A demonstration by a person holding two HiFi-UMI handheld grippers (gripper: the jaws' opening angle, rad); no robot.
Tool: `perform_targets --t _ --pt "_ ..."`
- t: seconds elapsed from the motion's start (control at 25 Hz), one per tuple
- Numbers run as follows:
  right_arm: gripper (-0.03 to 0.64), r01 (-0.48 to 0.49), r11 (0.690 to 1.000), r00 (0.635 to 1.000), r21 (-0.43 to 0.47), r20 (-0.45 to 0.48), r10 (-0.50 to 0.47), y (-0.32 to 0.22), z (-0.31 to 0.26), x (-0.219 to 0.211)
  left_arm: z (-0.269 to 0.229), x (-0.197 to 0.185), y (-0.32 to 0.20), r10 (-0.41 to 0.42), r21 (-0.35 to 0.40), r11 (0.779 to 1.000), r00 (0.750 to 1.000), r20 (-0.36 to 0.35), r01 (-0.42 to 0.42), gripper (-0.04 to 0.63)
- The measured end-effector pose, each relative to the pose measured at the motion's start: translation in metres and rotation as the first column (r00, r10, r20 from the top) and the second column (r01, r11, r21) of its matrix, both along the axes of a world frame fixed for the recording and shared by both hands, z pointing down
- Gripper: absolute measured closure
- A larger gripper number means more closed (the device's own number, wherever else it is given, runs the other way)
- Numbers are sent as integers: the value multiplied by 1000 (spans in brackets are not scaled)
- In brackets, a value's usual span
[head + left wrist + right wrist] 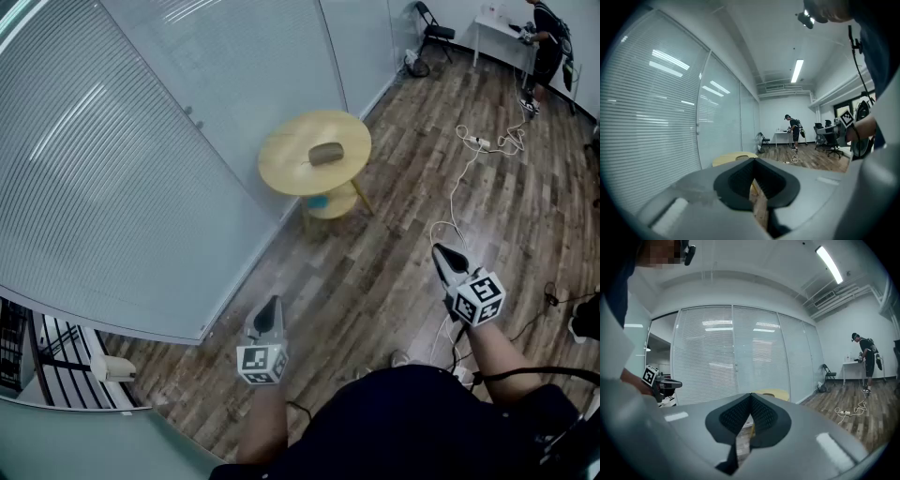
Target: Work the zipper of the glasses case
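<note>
A brown oval glasses case [325,153] lies on a round yellow table [291,167] by the glass wall, well ahead of me. My left gripper [272,306] hangs over the wood floor at lower centre, jaws shut with nothing held. Further right, my right gripper [441,252] is also shut and empty. Both are far from the case. In the left gripper view the closed jaws [753,161] fill the lower half, with the table's edge [729,158] just above them. In the right gripper view the shut jaws [751,397] hide most of the table [774,393].
A glass wall with blinds [141,169] runs along the left. White cables [459,178] trail across the wood floor to the right of the table. A person [544,42] stands at a white desk far back right, near a folding chair [433,33]. Office chairs [829,138] stand at the right.
</note>
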State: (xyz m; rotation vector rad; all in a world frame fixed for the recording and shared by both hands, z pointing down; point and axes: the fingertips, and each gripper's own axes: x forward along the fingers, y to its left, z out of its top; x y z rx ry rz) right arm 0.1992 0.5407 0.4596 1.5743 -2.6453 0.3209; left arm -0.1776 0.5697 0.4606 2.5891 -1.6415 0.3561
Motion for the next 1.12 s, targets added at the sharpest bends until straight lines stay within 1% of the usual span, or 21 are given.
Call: perform_targets --t 0.16,0.28,0.4,0.52,0.56,0.6,0.68,0.72,0.76,0.84,0.92,1.0,1.12 --pt "612 28 1000 1000 6 5 -28 6 -2 -8 -3 2 -3 4 -17 1000 1000 -25 -5 594" --pt "611 38 999 998 -8 46 -38 10 6 2 -5 12 0 15 -21 1000 998 -59 -16 594" --pt "611 24 999 995 -34 94 -21 8 17 14 -5 21 0 22 -36 999 996 -87 -25 594" --pt "611 10 999 994 -47 109 -5 1 24 21 1 26 -8 6 -56 998 996 -87 -11 594" --pt "611 10 999 994 -54 105 -4 -2 27 25 0 28 -12 -8 -46 999 996 -83 5 594" --pt "611 14 998 995 -60 96 -8 -5 30 29 -4 31 -16 -29 -19 999 996 -82 27 594" --pt "611 24 998 997 -63 77 -19 -14 38 40 -15 38 -24 -69 60 995 993 -93 74 594" --pt "611 27 998 997 -62 71 -22 -19 42 46 -18 43 -29 -74 84 993 991 -108 84 594" --pt "611 28 998 998 -61 66 -24 -25 47 51 -19 49 -35 -70 90 993 990 -123 81 594" --pt "611 34 996 997 -77 65 -29 -40 57 53 -13 58 -49 -57 72 995 989 -140 67 594" --pt "611 49 990 994 -129 102 -36 -55 66 46 -10 57 -61 -72 63 995 988 -140 81 594" --pt "611 77 985 989 -156 136 -55 -69 65 38 -13 53 -73 -89 82 991 984 -153 102 594" --pt "611 105 988 989 -109 111 -93 -110 52 39 -5 52 -117 -77 81 992 980 -183 94 594"
